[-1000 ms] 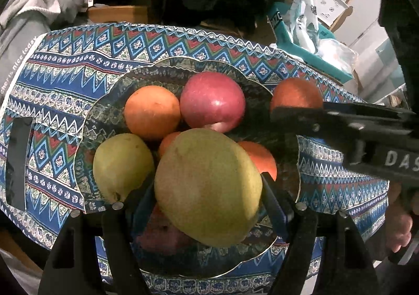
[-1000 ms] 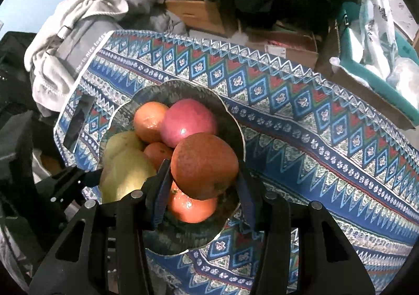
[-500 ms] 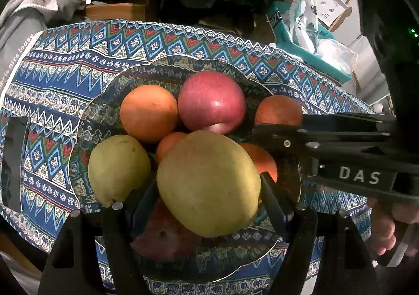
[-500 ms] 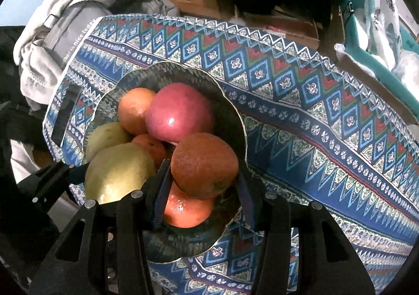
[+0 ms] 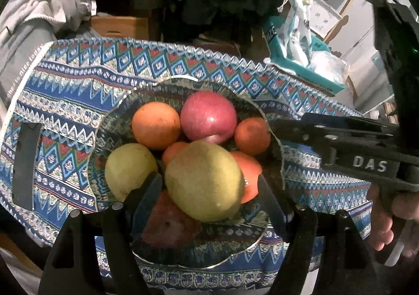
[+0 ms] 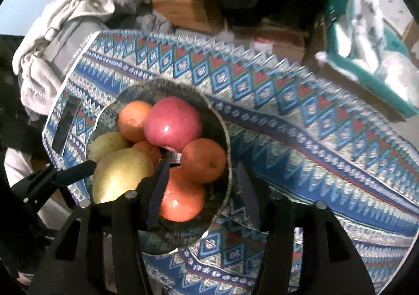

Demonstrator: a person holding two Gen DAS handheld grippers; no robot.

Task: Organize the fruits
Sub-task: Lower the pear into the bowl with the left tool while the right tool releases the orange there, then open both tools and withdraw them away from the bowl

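Two claws are over the bowl [image 5: 272, 122] right now, and each is at a different stage. Right claw [image 6: 201, 182]: its jaws have just been opening, and the dark orange [image 6: 203, 160] it was carrying now sits in the bowl against the red apple [image 6: 172, 123] and on top of the lower orange [image 6: 182, 196]; both pads stand clear of the fruit, so it reads as released. Left claw [image 5: 209, 187] is at a mid-width grip, clamped on the big yellow-green pear [image 5: 204, 181] and holding it above the pile, over a reddish fruit [image 5: 170, 224] at the near side of the bowl. My read of the step in hand: seat the pear, then back the right claw out. Advice: pull the right claw straight back along its own fingers, not sideways, since its left finger lies just beside the pear and the lower orange. For the pear, pick the gap at the near side rather than the crown of the heap; the pile is rounded and a heavy pear set on top would likely roll toward the rim. Lower until it bears on fruit, then open slowly. Smaller pear [image 5: 129, 170] and the far orange [image 5: 155, 124] look settled, leave them. Bowl sits on the patterned cloth [image 5: 78, 90] covering the desk, near its edge, so avoid nudging the bowl.
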